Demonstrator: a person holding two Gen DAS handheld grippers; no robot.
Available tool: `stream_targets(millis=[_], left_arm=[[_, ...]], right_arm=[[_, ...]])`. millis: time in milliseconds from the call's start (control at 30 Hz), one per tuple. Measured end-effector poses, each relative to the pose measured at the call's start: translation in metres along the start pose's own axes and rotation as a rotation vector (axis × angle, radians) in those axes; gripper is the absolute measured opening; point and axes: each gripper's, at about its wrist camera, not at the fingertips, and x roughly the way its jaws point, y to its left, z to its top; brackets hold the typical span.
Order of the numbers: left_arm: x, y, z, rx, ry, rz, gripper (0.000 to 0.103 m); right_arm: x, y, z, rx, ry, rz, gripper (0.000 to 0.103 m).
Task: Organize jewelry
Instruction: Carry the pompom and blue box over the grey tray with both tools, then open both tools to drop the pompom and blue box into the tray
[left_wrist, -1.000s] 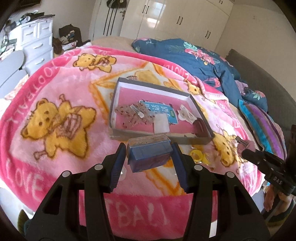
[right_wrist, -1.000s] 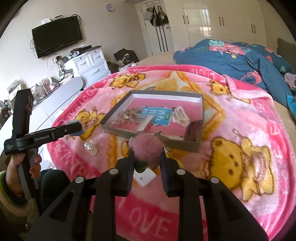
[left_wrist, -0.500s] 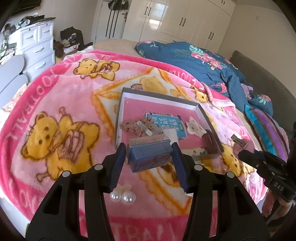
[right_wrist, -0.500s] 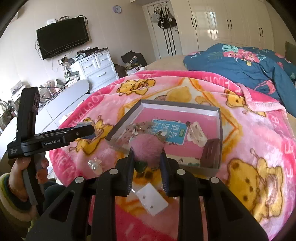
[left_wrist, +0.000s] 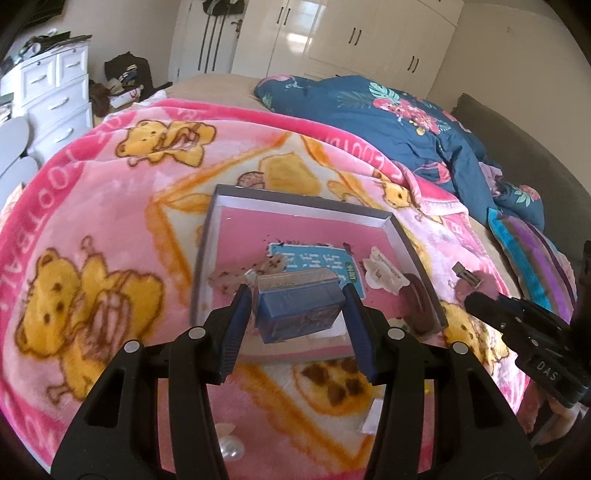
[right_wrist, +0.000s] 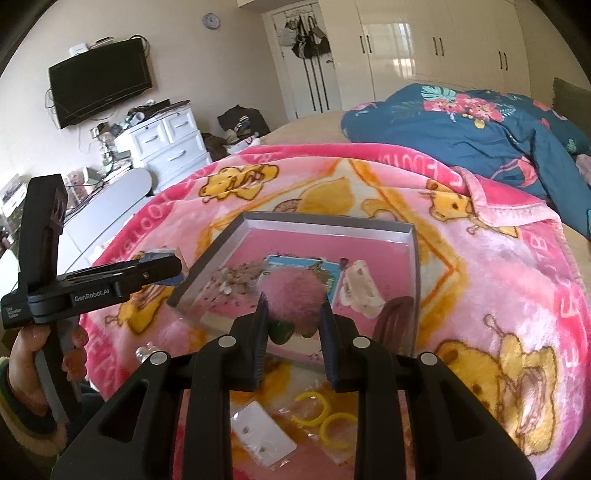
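The left gripper (left_wrist: 297, 308) pinches a small clear-topped blue plastic box (left_wrist: 298, 305) by its two flat sides, in the middle of the picture, over the near edge of the shallow grey cardboard tray with a pink floor (left_wrist: 306, 206). The box looks hard, smooth and light, so it could slip. The right gripper (right_wrist: 291, 316) squeezes a soft fluffy pink pom-pom (right_wrist: 293, 295), which looks squashy and very light, low in the middle of its picture.

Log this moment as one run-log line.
left gripper: shut on blue box | right gripper: shut on pink pom-pom | both near tray
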Motion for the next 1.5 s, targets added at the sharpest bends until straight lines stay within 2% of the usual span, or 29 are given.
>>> stream_targets(millis=[233, 567, 933, 1133, 1267, 1500], left_arm=[[0.024, -0.014, 0.009, 0.018, 0.014, -0.025, 0.042], [0.064, -0.03, 0.013, 0.038, 0.074, -0.043, 0.042], [0.099, -0.019, 0.008, 0.019, 0.133, -0.012, 0.041], [0.106, -0.012, 0.006, 0.012, 0.131, 0.01, 0.041], [0.107, -0.009, 0.006, 0.003, 0.132, 0.008, 0.041], [0.103, -0.009, 0.005, 0.001, 0.131, -0.004, 0.041]], right_arm=[[0.011, -0.016, 0.001, 0.02, 0.009, -0.042, 0.024], [0.03, -0.037, -0.009, 0.043, 0.053, -0.08, 0.024], [0.058, -0.036, -0.027, 0.057, 0.119, -0.063, 0.024], [0.068, -0.032, -0.03, 0.056, 0.135, -0.058, 0.025], [0.072, -0.03, -0.03, 0.057, 0.143, -0.054, 0.028], [0.064, -0.028, -0.029, 0.067, 0.126, -0.052, 0.048]])
